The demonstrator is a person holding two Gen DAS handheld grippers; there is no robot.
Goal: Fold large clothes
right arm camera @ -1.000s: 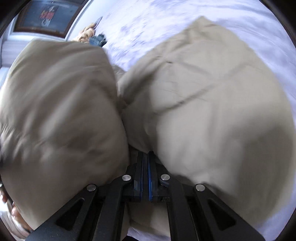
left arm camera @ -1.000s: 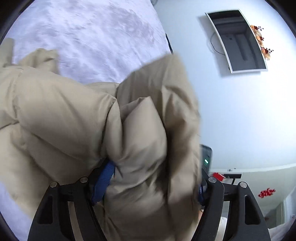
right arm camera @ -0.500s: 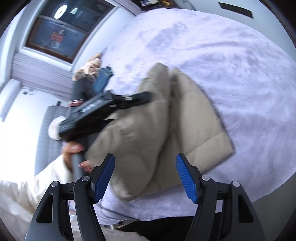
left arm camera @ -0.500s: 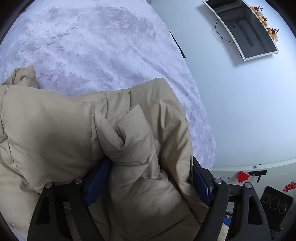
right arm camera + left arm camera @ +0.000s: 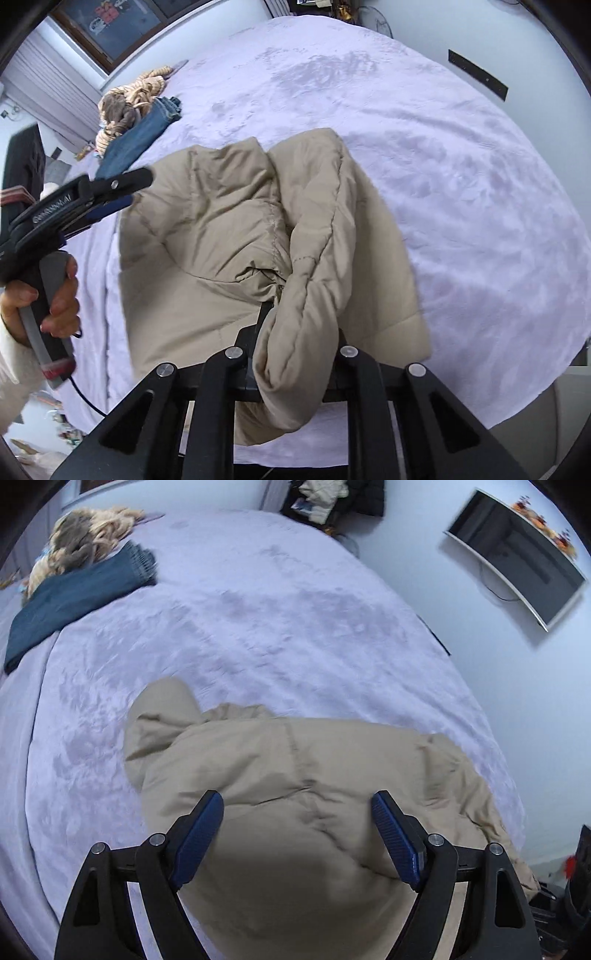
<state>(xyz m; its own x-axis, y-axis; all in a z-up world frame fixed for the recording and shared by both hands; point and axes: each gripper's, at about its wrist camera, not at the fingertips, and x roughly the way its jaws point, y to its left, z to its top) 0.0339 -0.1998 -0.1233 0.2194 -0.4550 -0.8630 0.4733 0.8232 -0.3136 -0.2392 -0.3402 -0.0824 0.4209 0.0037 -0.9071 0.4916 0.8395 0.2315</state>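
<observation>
A beige puffer jacket [image 5: 295, 775] lies bunched on the lavender bed near its front edge; it also shows in the right wrist view [image 5: 229, 236]. My left gripper [image 5: 297, 812] is open and empty, hovering just above the jacket; it shows from the side at the left of the right wrist view [image 5: 122, 192]. My right gripper [image 5: 291, 354] is shut on a padded fold of the jacket [image 5: 310, 280], which drapes over and hides its fingertips.
The lavender bedspread [image 5: 258, 609] stretches far ahead. Folded blue jeans [image 5: 74, 594] and a tan knitted garment [image 5: 81, 542] lie at the far left corner. A wall-mounted TV [image 5: 517, 561] hangs at right. Dark clutter sits beyond the bed's far end.
My left gripper let go of the jacket and lifted back, jaws wide. My right gripper, open half a second ago, has closed on a fold of the jacket.
</observation>
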